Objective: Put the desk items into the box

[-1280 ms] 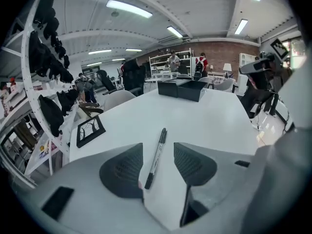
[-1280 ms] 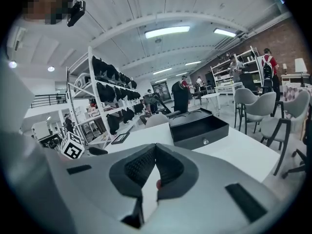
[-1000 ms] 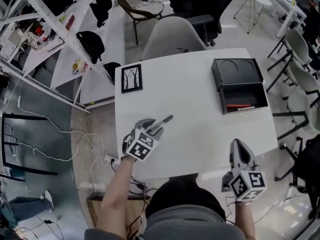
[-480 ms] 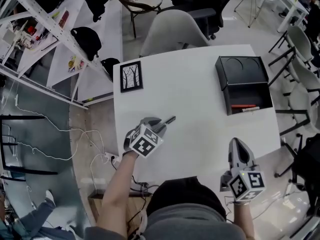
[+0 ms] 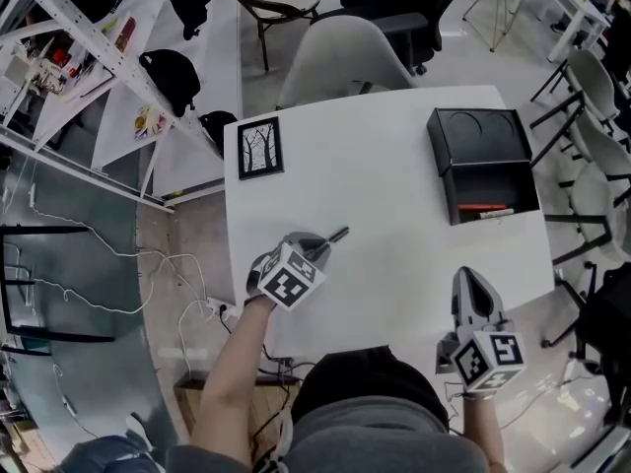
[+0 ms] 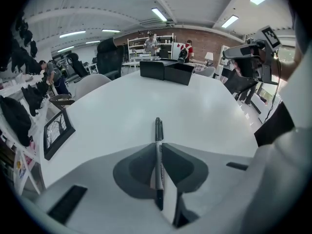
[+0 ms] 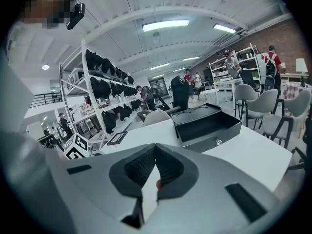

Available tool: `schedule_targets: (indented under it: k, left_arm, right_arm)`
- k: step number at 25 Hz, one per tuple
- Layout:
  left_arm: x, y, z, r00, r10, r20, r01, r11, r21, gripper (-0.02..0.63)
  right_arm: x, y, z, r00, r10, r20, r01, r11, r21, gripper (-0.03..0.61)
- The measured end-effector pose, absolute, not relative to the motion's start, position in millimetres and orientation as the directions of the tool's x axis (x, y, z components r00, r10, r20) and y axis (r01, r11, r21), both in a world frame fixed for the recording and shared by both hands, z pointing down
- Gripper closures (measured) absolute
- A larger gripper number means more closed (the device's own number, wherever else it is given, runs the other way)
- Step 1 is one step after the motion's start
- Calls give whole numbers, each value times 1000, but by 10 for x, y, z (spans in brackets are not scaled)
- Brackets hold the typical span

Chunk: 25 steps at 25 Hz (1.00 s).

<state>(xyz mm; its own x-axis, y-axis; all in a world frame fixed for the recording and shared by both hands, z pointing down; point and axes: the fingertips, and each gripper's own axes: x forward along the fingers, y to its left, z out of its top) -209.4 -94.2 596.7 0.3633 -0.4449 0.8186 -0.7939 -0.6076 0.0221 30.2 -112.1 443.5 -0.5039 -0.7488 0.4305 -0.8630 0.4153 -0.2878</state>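
L gripper is closing on the pen. The L gripper view shows the pen between the pads, both seemingly touching it, so I'd call it gripped or nearly so. Pen lies on the table near the L front edge; its long axis runs along the jaws, with the free end sticking out past the tips toward the far R. The open box sits at the far R corner, well apart from the pen and diagonally across the table. R gripper hovers by the near edge, nearer the box, clenched w/ nothing in it. Next move is prob. lift and carry diagonally, keeping the pen's axis aimed at the opening.
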Motion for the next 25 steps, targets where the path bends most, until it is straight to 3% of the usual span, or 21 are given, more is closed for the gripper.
schedule_targets:
  k: [7,25]
  left_arm:
    - [-2073,-989,5830,347,-496,796,-813,-582,-8,568]
    - [-1450,-1594,4737,482,-686,545,-818,-575,0,568]
  right_arm:
    - [357,-1116,4430,-496,-752,434,-868,414,-274,575]
    - [546,-1122,4352,-417,-816,399,-904,327,-275,575]
